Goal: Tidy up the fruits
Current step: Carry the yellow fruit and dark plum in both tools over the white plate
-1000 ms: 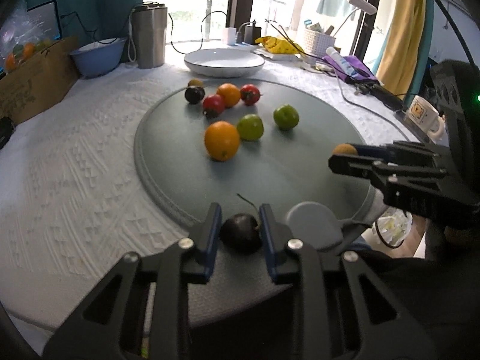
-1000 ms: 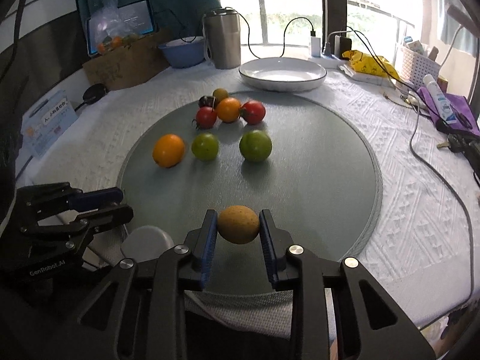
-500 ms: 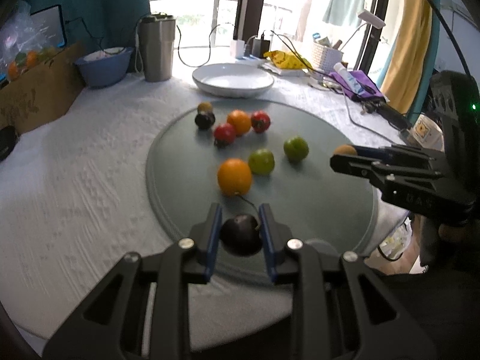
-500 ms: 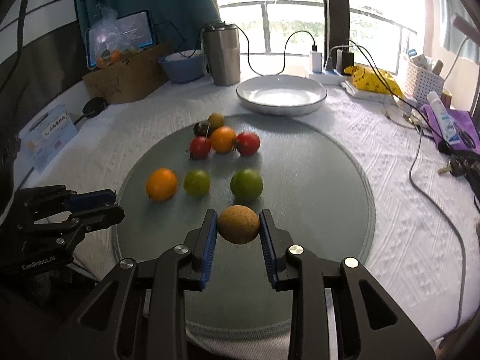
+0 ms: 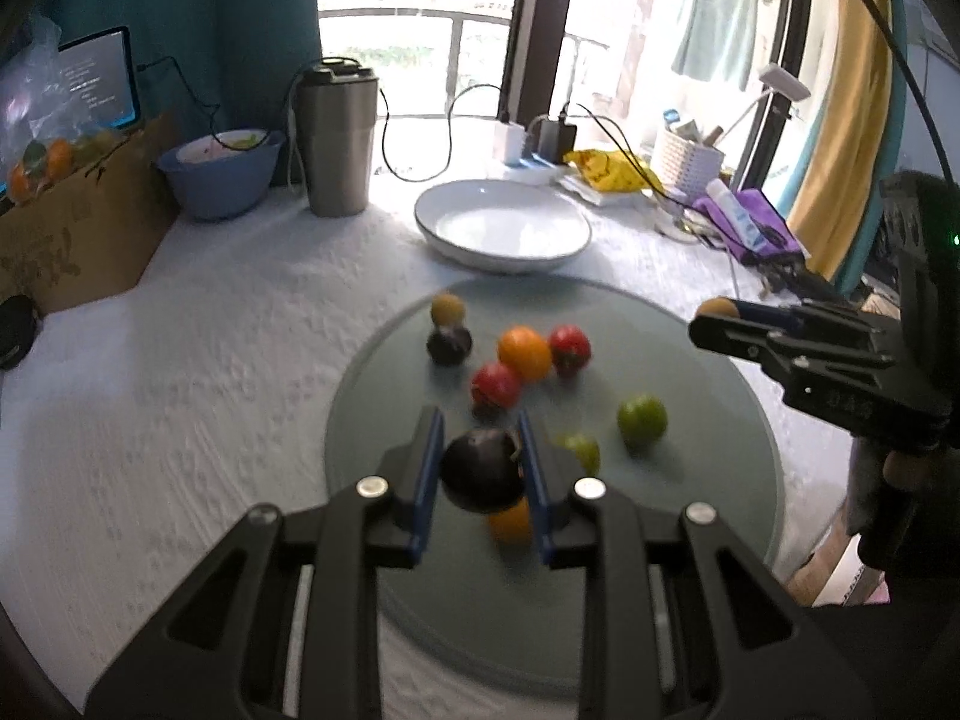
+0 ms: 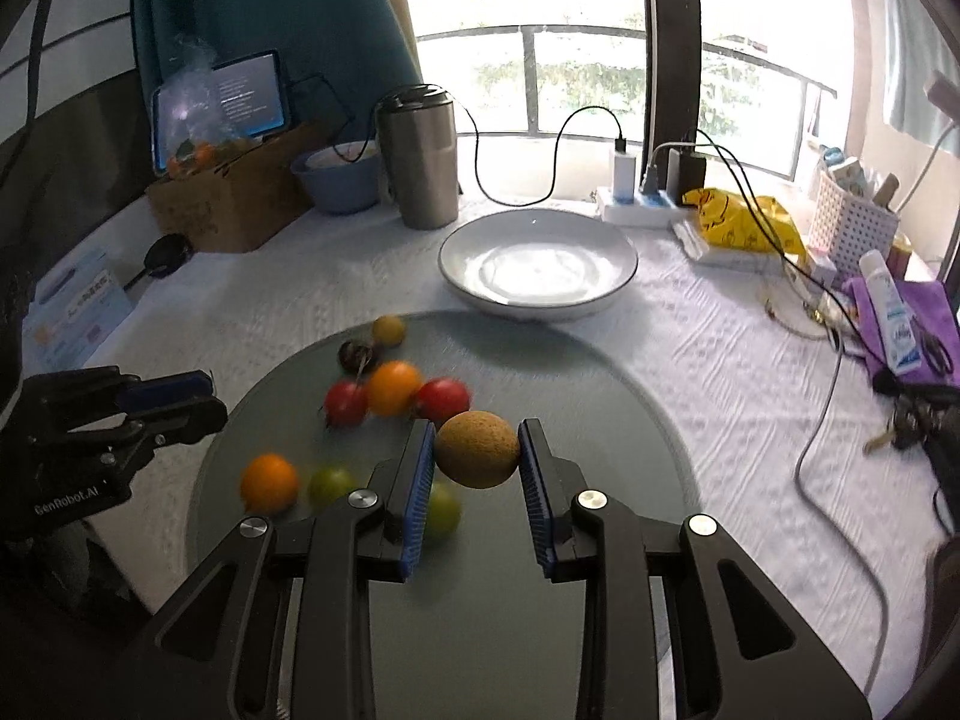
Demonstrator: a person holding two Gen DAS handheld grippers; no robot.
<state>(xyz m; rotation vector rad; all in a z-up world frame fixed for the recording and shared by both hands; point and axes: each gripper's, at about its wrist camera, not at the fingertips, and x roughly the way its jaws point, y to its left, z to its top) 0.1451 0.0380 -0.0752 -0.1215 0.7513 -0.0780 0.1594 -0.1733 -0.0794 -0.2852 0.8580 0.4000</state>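
Left wrist view: the left gripper [image 5: 480, 468] sits at lower centre of the frame, its blue-padded jaws clamped on a dark purple fruit [image 5: 482, 469] held above the round grey mat [image 5: 708, 516]. An orange [image 5: 510, 519] shows partly under the held fruit, low in the frame. Further up on the mat lie a red tomato [image 5: 495, 385], a second orange [image 5: 524, 353], another red tomato [image 5: 570, 348], a dark plum-like fruit [image 5: 449, 345] and a small yellow fruit [image 5: 447, 308]. Two green fruits [image 5: 642, 420] lie right of centre; the nearer one is blurred. The right gripper [image 5: 714, 315] enters from the right edge, a tan fruit tip visible at its fingertips.

Right wrist view: the right gripper [image 6: 477, 456], at lower centre, is closed around a tan rough-skinned round fruit [image 6: 477, 449], held over the mat [image 6: 630, 420]. The left gripper [image 6: 180, 399] appears at the left edge, seen side-on; its grip cannot be judged here. A white shallow bowl [image 6: 537, 267] stands just beyond the far rim of the mat, upper centre. Behind it stand a steel tumbler [image 6: 417, 159], a blue bowl [image 6: 339, 177] and a cardboard box [image 6: 234, 198], upper left. A white woven basket [image 6: 852, 219] and a yellow bag [image 6: 744, 219] lie at upper right on the white tablecloth [image 6: 750, 372].
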